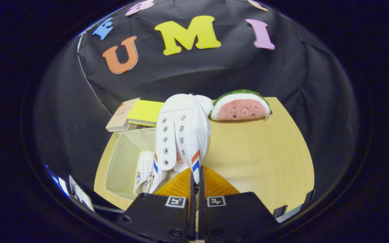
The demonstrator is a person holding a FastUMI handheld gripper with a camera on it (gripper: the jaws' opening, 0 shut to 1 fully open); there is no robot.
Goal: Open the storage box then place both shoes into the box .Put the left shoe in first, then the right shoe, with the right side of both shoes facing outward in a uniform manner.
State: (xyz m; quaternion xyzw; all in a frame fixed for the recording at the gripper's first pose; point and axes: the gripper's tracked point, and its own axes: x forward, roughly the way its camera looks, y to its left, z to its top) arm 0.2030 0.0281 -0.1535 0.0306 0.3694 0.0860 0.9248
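Gripper (196, 180) clamped on the heel edge of the second white canvas shoe (181, 135), held toe-up just beside the open storage box (122, 158) with the first shoe (144, 172) already inside; next, probably: shift over box, lower alongside, matching its orientation.

A light wooden table (265, 158) stands in front of a black cloth wall (214, 71). The cloth hangs in soft folds behind the table's far edge.
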